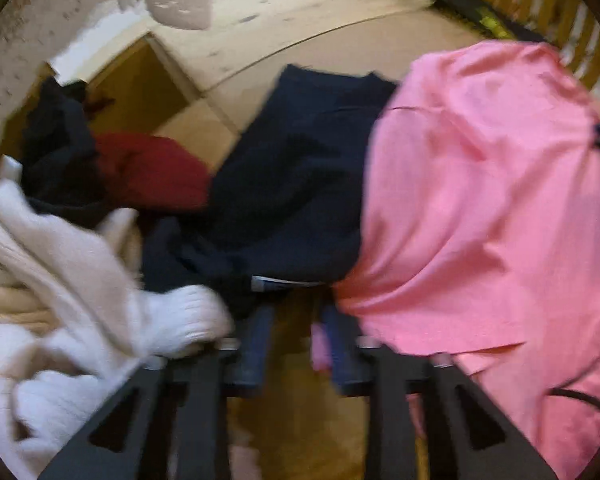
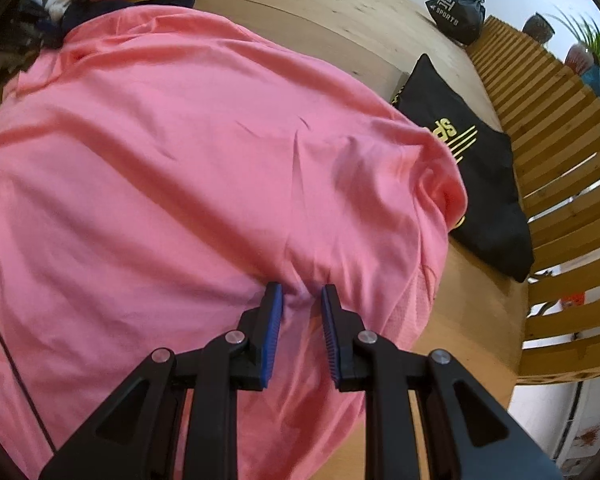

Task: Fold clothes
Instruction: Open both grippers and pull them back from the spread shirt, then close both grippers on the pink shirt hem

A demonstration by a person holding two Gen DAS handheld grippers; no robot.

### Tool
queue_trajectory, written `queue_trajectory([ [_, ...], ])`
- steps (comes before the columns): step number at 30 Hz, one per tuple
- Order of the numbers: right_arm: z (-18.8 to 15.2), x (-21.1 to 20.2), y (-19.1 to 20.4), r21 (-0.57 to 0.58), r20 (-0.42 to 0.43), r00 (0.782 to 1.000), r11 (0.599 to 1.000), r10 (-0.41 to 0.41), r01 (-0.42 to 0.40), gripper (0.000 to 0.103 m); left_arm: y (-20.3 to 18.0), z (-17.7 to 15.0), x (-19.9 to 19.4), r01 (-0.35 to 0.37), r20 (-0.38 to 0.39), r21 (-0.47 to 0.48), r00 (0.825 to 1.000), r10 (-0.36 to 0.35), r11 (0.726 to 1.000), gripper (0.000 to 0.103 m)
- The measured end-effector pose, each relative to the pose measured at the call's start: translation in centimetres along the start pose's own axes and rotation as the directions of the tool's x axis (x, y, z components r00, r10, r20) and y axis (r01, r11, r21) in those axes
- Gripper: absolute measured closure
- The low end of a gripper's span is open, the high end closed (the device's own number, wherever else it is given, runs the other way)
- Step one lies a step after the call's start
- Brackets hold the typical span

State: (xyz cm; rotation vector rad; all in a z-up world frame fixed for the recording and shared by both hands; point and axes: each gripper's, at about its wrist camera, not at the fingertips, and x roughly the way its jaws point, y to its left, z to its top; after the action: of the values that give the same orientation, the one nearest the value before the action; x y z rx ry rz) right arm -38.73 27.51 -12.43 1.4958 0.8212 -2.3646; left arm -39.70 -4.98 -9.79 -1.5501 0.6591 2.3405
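Right wrist view: right gripper (image 2: 302,300) pinches a fold of the pink shirt (image 2: 188,152), spread on the tabletop (image 2: 340,12). Left gripper (image 1: 296,320) is blurred; cannot tell its grip. Unfolded pile (image 1: 60,260) lies left; folding looks barely begun.

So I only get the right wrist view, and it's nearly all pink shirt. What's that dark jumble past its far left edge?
Observer: A navy garment lies spread on the wooden surface, and the pink shirt overlaps its side.
Operator: Anything else waiting?
Observer: A cream knit is heaped at the left, beside the left gripper.
Operator: Is that gripper holding anything?
Observer: It's too blurred to tell. The shirt's hem drapes over one finger.
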Motion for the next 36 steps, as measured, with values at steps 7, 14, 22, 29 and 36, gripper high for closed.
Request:
queue_trajectory([
  [7, -1.4, -3.1, 0.2, 0.003, 0.004, 1.000, 1.000, -0.029, 0.029, 0.083, -0.7, -5.9, -8.7, -0.033, 0.076, 0.043, 0.997, 0.030, 0.999, 0.071],
  [14, -10.3, -13.9, 1.2, 0.069, 0.105, 0.988, 0.990, 0.118, -0.125, 0.076, -6.3, -15.0, -18.9, 0.192, 0.139, 0.088, 0.969, -0.203, 0.978, 0.063],
  [22, -21.5, -17.8, 5.5, 0.131, 0.095, 0.965, 0.958, 0.243, -0.254, 0.043, -12.6, -24.2, -19.9, 0.427, 0.090, 0.019, 0.900, -0.427, 0.904, 0.052],
  [29, -24.4, -15.6, 8.6, 0.067, 0.058, 0.966, 0.964, 0.253, -0.256, 0.043, -16.9, -28.5, -18.3, 0.474, 0.039, -0.036, 0.881, -0.472, 0.880, 0.052],
  [36, -24.3, -14.6, 10.3, 0.038, 0.056, 0.958, 0.959, 0.280, -0.282, 0.043, -19.2, -29.2, -17.3, 0.493, 0.033, -0.054, 0.870, -0.492, 0.868, 0.048],
])
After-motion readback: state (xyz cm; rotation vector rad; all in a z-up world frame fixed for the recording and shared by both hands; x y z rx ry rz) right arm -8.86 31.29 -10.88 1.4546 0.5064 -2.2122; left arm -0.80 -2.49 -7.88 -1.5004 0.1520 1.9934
